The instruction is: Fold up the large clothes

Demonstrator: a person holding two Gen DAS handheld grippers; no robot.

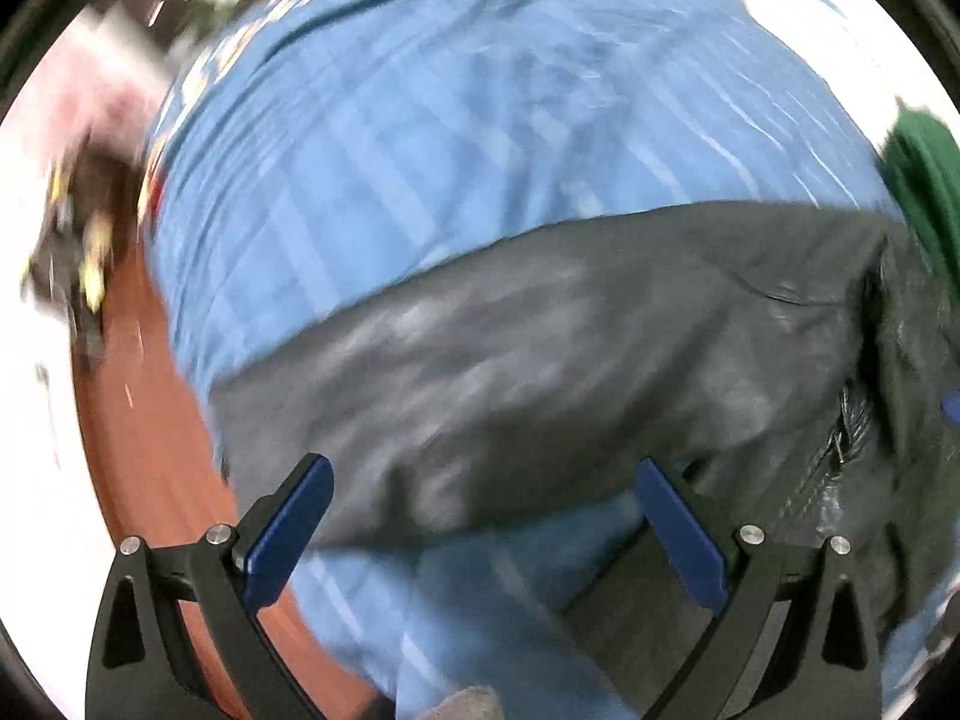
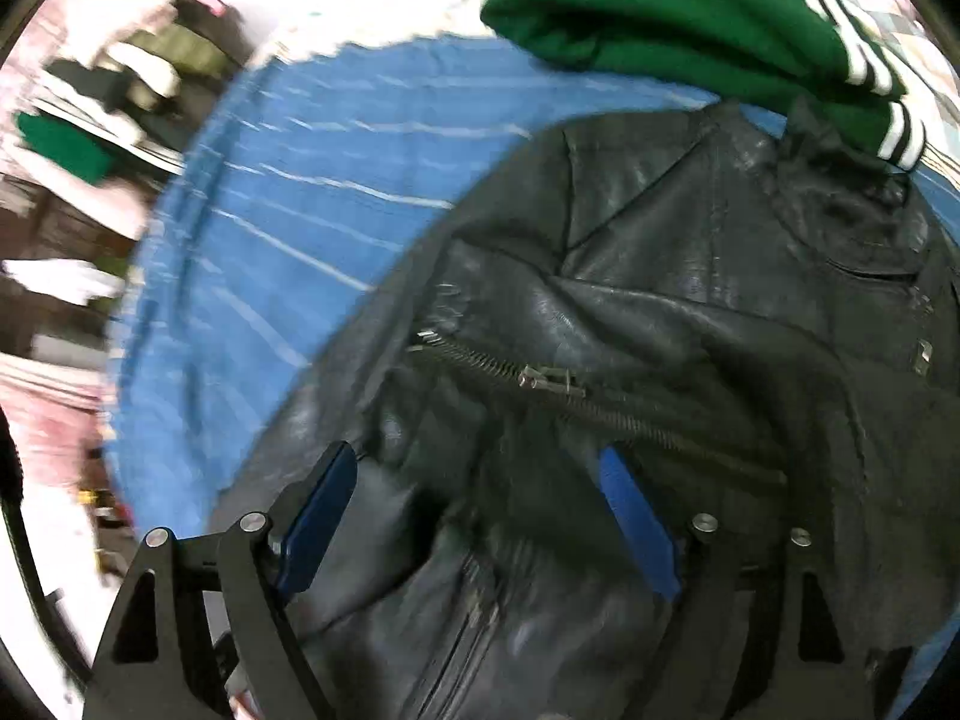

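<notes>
a black leather jacket [image 2: 660, 312] was spread on the blue checked sheet [image 2: 288, 276], a folded green sweatshirt [image 2: 672, 18] at its 12 o'clock. a fold appeared to be just starting, though blur hindered certainty. the right gripper [image 2: 480, 504] was held released above the zipper [image 2: 552, 381]; the left gripper [image 1: 480, 516] released, pointed down over the jacket's edge. a hem had next to be pinched.
</notes>
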